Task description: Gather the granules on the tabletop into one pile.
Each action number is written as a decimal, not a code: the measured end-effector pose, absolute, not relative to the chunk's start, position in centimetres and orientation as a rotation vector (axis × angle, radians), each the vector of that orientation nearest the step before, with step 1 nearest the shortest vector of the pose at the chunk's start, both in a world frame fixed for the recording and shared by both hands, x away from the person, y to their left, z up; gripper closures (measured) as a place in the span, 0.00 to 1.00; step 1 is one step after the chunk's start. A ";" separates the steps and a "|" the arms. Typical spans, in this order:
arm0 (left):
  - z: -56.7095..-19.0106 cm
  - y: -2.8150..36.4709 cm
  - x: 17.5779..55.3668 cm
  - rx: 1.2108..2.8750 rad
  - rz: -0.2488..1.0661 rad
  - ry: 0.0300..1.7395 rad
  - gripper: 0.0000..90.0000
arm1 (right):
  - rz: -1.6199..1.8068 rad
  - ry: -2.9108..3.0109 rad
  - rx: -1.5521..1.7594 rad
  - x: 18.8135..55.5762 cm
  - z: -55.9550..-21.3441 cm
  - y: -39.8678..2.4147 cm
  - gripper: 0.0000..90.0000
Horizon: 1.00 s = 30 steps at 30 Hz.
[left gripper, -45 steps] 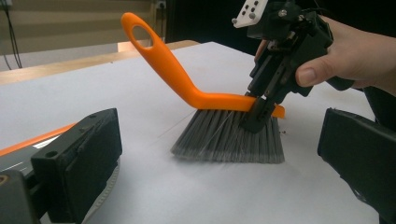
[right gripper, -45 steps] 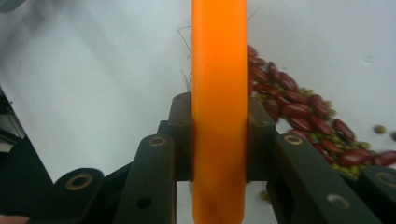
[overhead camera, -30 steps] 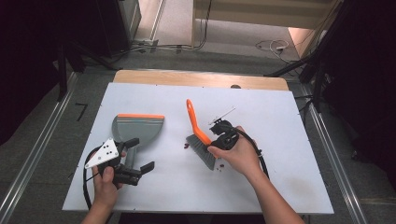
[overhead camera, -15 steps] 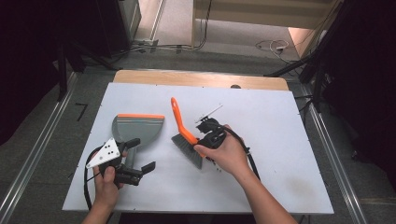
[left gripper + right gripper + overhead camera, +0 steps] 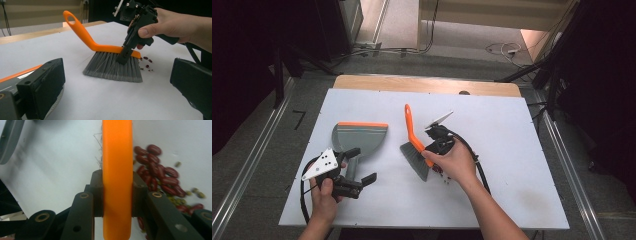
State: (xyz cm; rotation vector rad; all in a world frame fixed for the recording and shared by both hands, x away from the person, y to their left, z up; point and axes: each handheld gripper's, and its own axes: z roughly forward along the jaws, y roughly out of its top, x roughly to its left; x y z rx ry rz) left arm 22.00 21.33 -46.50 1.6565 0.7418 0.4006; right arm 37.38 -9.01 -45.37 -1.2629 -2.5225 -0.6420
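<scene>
- We see our right gripper (image 5: 435, 145) clamped on the orange plastic back of the hand brush with grey bristles (image 5: 414, 150); in the right gripper view the two black jaws press on either side of the orange bar (image 5: 117, 180).
- Compared with a second ago, the brush and our right hand (image 5: 457, 162) have moved leftward across the white tabletop (image 5: 512, 130), closer to the grey dustpan with an orange front lip (image 5: 360, 137).
- The brush's looped handle points away from us, much as in the earlier frame, and its bristles rest on the table.
- A scatter of small dark red beans (image 5: 155, 173) with a few greenish ones lies just beside the bristles, on the side away from the dustpan.
- Our left gripper (image 5: 357, 175) has kept its place near the table's front left, jaws spread apart and pinching nothing.
- The dustpan lies flat where it lay before, its handle toward our left hand (image 5: 324, 197).
</scene>
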 end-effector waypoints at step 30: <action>-46.6 21.1 22.1 1.662 0.400 0.748 0.00 | -0.707 -2.920 -0.850 34.9 -40.6 -15.7 0.76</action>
